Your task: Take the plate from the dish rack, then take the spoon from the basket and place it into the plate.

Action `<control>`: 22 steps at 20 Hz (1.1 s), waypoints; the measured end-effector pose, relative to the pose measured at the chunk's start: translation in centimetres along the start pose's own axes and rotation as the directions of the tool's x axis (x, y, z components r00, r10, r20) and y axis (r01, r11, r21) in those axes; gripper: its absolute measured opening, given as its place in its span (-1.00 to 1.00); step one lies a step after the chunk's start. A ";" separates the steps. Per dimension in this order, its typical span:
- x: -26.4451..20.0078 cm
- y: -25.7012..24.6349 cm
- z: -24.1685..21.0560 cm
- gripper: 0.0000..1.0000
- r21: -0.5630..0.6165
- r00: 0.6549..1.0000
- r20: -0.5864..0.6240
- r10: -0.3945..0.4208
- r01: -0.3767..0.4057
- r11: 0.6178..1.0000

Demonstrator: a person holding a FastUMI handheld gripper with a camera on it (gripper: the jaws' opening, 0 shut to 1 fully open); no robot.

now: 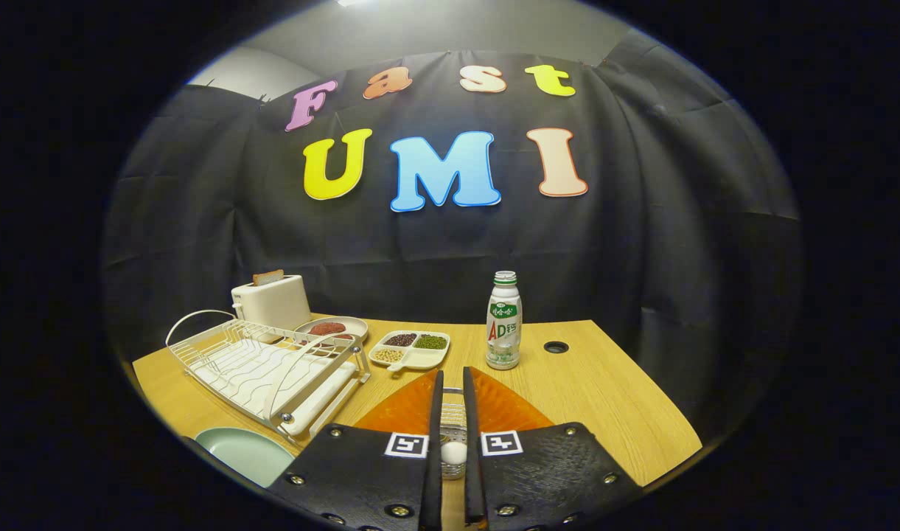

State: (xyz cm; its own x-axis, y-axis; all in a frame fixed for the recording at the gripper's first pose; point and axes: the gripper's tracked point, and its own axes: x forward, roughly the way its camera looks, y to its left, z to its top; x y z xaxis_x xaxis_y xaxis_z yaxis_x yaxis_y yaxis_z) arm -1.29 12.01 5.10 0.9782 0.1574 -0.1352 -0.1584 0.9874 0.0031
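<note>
My gripper (452, 380) points down over an orange basket (505, 405) on the wooden table (612, 398). Its two black fingers (433, 413) stand almost together. A white rounded spoon (453, 452) end sits pinched in the narrow gap between them, with a small metal mesh part (453, 417) just ahead of it. The pale green plate (247, 453) lies flat on the table left of the fingers, in front of the white wire dish rack (265, 369), which holds nothing.
Beyond the rack stand a white toaster (267, 299) and a small dish of red food (332, 328). A divided dish of beans (410, 349) and a green-capped bottle (503, 321) stand beyond the fingers. A cable hole (556, 346) lies right of the bottle.
</note>
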 end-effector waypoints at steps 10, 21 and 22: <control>-5.4 0.1 8.3 -0.76 0.010 0.998 0.031 -0.051 0.051 0.999; -10.2 8.2 8.6 -0.76 -0.014 0.997 -0.063 0.054 -0.055 0.998; -10.1 8.7 8.4 -0.76 -0.016 0.996 -0.072 0.059 -0.061 0.998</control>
State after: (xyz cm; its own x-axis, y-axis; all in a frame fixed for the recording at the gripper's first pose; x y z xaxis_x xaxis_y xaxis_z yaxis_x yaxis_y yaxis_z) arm -11.39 19.20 14.78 0.9549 0.2138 -0.2060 -0.2195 0.9756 -0.0048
